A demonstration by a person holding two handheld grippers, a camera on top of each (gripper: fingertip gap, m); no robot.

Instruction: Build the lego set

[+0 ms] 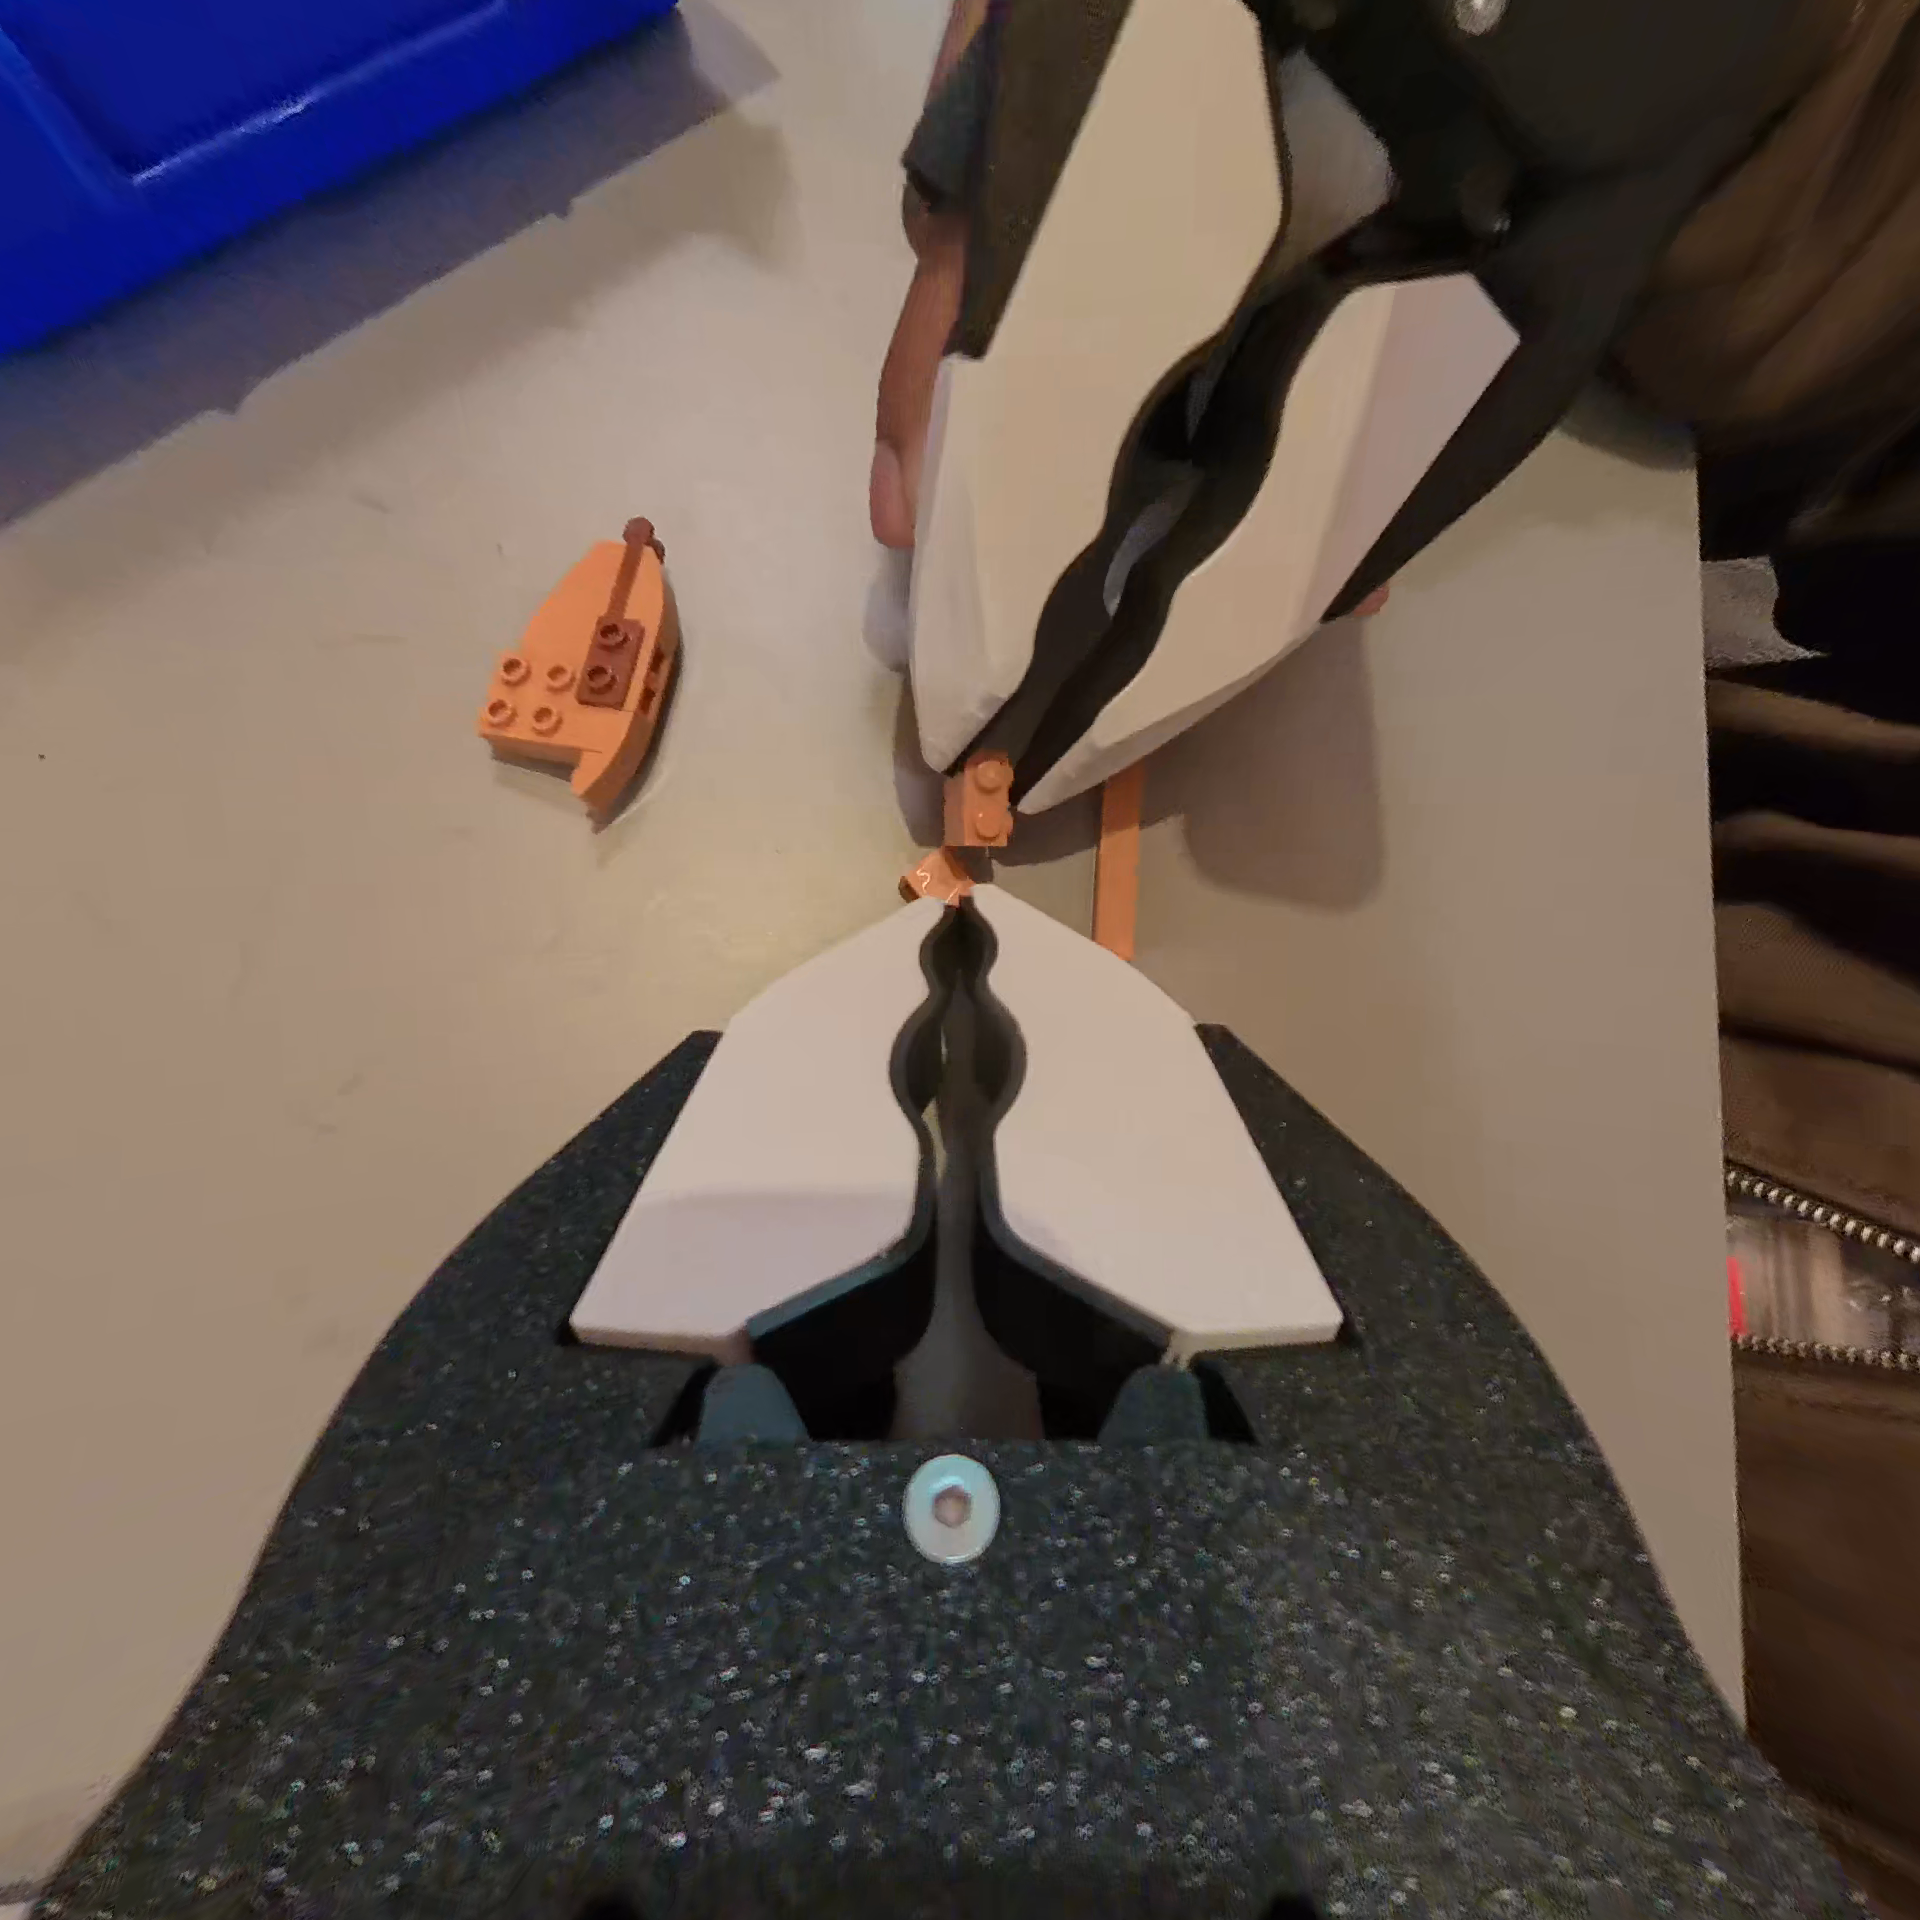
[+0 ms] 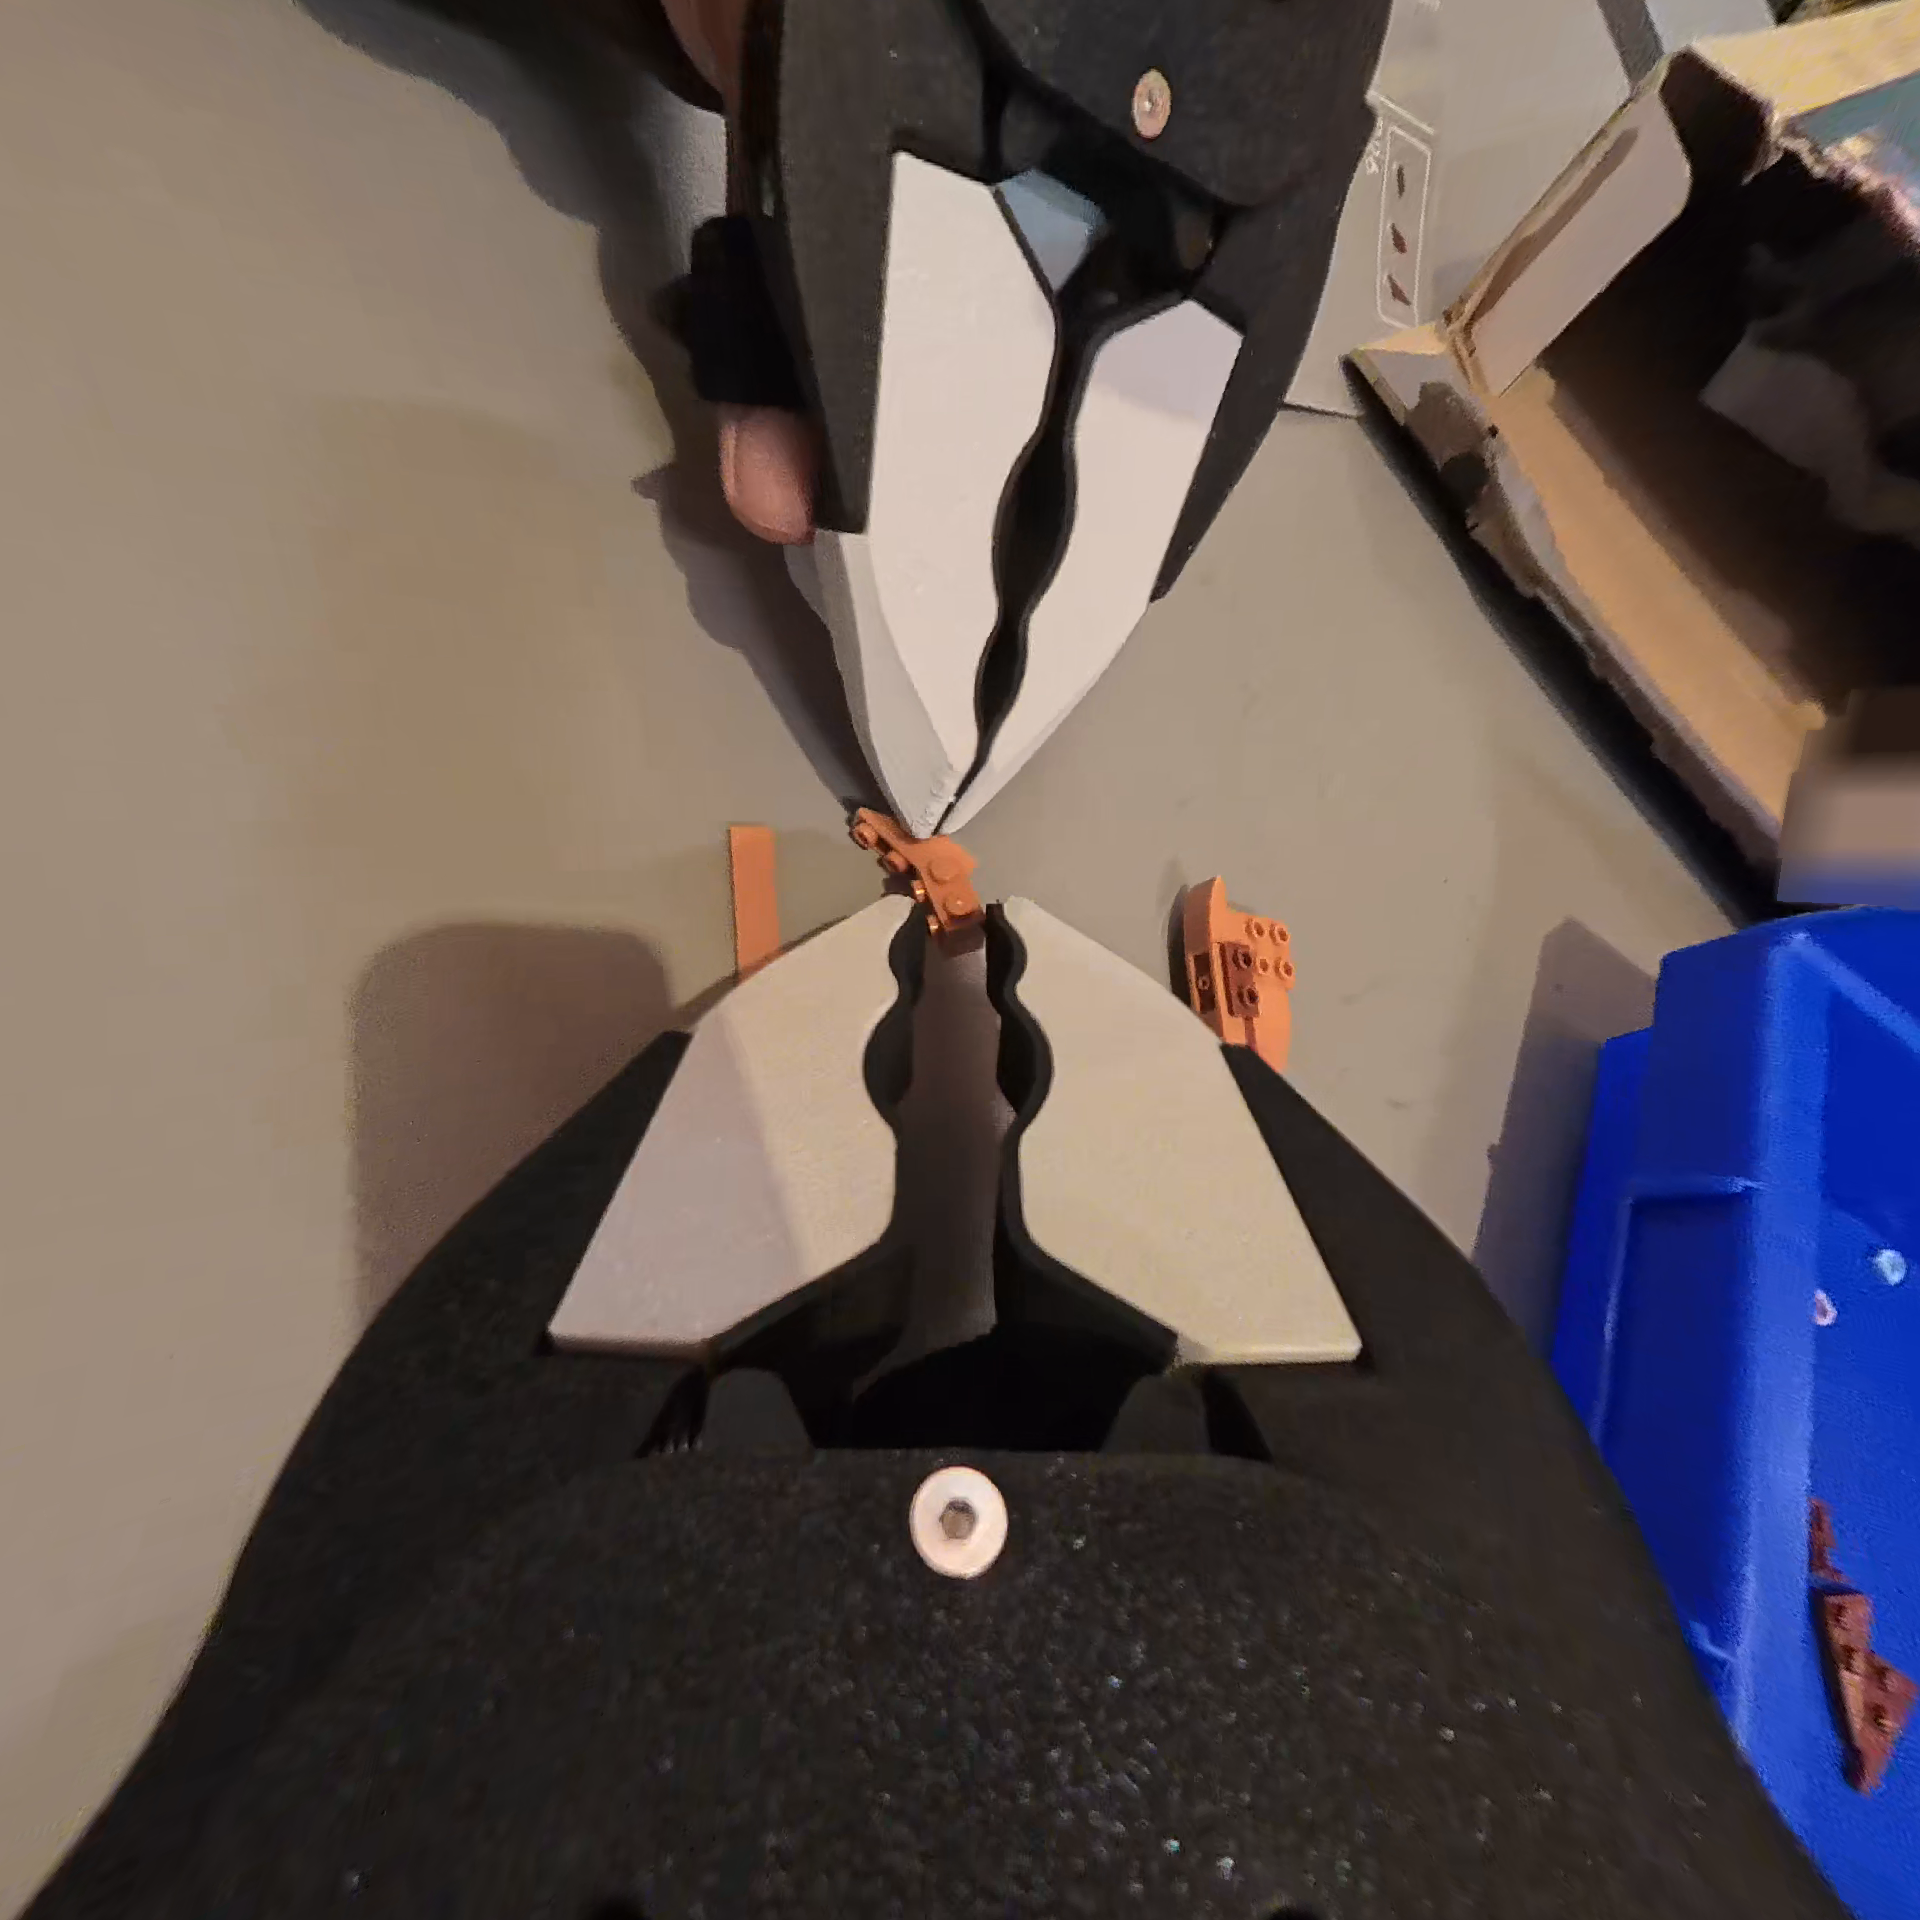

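My left gripper [image 1: 961, 906] is shut, its tips pinching a small orange piece [image 1: 933, 879]. My right gripper [image 2: 951, 920] is shut on a small orange studded plate [image 2: 948, 902]. The two grippers face each other tip to tip just above the table. The plate [image 1: 984, 808] meets the left gripper's piece [image 2: 881, 834] between them. In the right wrist view the left gripper [image 2: 940, 816] comes down from the top. In the left wrist view the right gripper [image 1: 987, 784] comes from the upper right. An orange boat-shaped sub-assembly with a dark brown plate [image 1: 582, 675] lies on the table, also in the right wrist view [image 2: 1236, 977].
A long flat orange tile [image 1: 1120, 862] lies beside the grippers, also in the right wrist view [image 2: 753, 894]. A blue bin [image 2: 1766, 1299] with reddish-brown pieces [image 2: 1860, 1662] stands at the right, an open cardboard box [image 2: 1610, 416] behind it. A brown bag [image 1: 1818, 1039] lies past the table edge. The grippers are tip to tip, or close to it.
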